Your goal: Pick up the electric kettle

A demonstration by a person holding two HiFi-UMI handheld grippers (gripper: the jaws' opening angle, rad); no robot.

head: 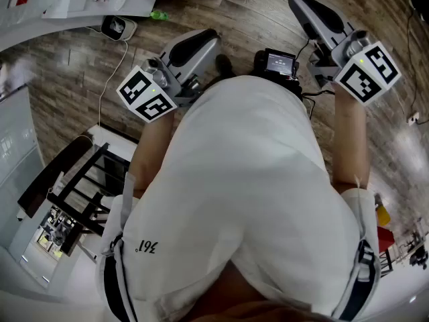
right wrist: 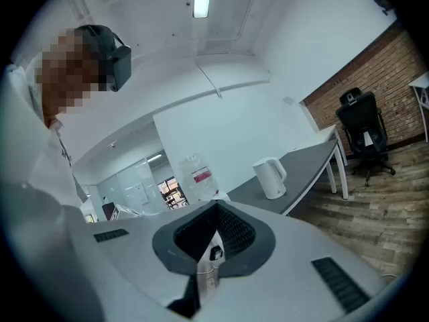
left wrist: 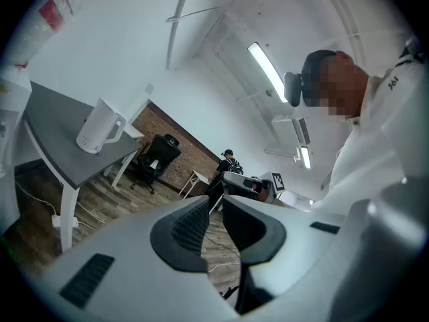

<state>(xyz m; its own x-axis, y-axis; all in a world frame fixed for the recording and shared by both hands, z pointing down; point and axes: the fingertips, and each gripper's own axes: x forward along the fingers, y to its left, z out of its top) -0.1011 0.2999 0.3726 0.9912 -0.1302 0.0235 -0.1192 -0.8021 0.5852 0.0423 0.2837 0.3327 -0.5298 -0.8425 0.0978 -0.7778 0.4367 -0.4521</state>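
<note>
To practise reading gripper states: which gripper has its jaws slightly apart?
The left gripper: a narrow gap shows between its jaws, while those of the right gripper meet at their tips.

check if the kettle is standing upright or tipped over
Upright. The white kettle stands on its base on the grey table, with its handle running vertically down one side. Both gripper views show it this way.

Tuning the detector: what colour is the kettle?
White electric kettle on a grey table; clearest in the right gripper view.
</note>
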